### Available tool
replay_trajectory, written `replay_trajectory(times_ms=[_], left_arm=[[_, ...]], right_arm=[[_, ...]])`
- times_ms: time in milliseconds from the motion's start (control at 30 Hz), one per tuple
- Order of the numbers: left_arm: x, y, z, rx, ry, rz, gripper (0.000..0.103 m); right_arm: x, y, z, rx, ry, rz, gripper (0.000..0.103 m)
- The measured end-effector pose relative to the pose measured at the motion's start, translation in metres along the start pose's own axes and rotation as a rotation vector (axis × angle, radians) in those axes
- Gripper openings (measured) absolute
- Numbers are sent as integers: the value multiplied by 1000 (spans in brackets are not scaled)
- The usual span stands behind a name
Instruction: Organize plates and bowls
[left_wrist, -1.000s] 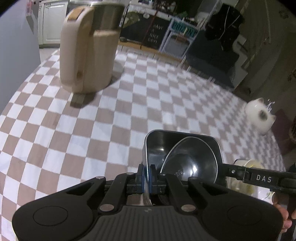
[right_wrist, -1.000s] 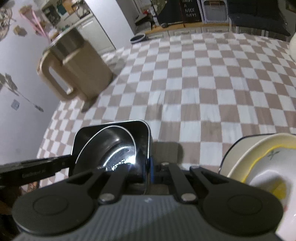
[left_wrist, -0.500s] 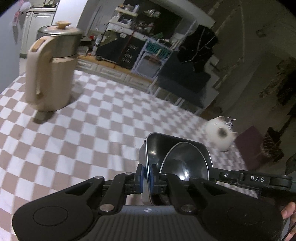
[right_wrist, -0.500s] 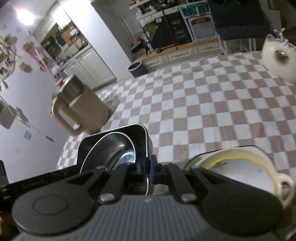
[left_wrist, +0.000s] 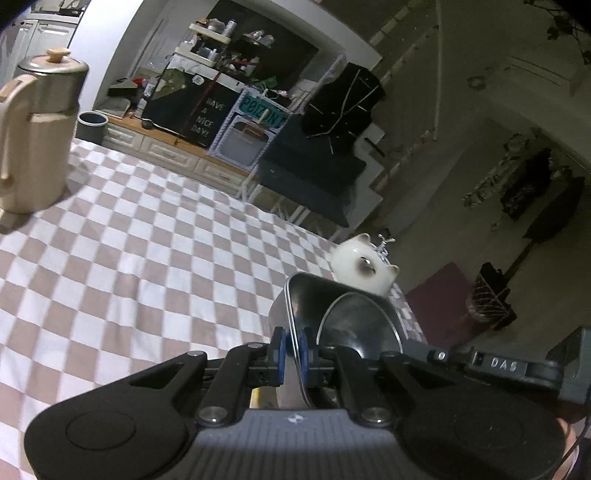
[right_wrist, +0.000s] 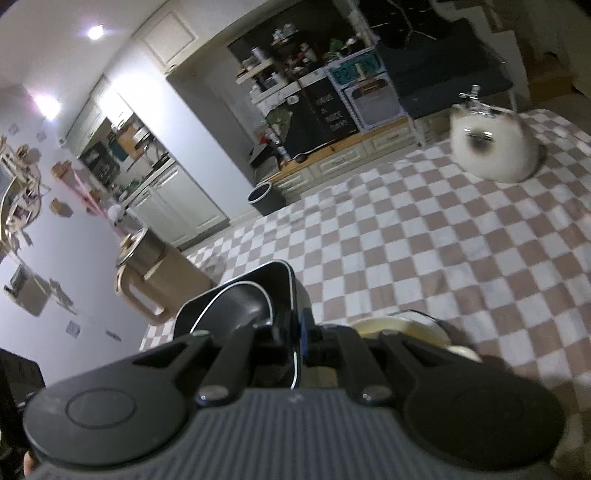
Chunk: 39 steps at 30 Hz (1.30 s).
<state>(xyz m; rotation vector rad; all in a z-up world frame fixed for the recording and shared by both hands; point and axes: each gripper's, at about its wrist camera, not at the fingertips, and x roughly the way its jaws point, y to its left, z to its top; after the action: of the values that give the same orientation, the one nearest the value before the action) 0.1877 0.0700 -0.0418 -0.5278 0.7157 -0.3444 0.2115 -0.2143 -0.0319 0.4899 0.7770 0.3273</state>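
Left gripper (left_wrist: 291, 349), seen in the left wrist view: blue pads clamped on the left wall of a dark square metal tray (left_wrist: 295, 295), with a round steel bowl (left_wrist: 354, 325) lying tilted inside. Tray held up above a checkered tablecloth (left_wrist: 147, 258). Far left on the cloth, a beige jug (left_wrist: 33, 140) with a metal lid. Beyond the tray, near the cloth's right edge, a white cat-shaped pot (left_wrist: 364, 267). At right, the other tool's arm reaching to the tray's right side, its pads hidden here.

Right wrist view, filling that gap: right gripper (right_wrist: 295, 332), pads closed on the tray's (right_wrist: 284, 277) right wall, bowl (right_wrist: 236, 302) inside to the left. Same jug (right_wrist: 155, 284) beyond the tray at left, blurred. Only here: a cream dish with a yellow rim (right_wrist: 399, 326) just right of the pads, low behind the tool, partly hidden. White pot (right_wrist: 495, 147) far right, blurred. Left gripper not told apart in this view.
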Motion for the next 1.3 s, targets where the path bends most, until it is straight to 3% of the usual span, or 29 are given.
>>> replay_trajectory(times_ms=[233, 767, 1300], left_arm=[[22, -14, -14, 5, 61, -2, 7], [70, -14, -23, 3, 184, 101, 7], [84, -11, -27, 25, 220, 157, 7]], right_arm=[[-10, -29, -14, 53, -6, -39, 7], [-4, -47, -17, 91, 69, -133, 8], [14, -46, -22, 84, 138, -212, 9]])
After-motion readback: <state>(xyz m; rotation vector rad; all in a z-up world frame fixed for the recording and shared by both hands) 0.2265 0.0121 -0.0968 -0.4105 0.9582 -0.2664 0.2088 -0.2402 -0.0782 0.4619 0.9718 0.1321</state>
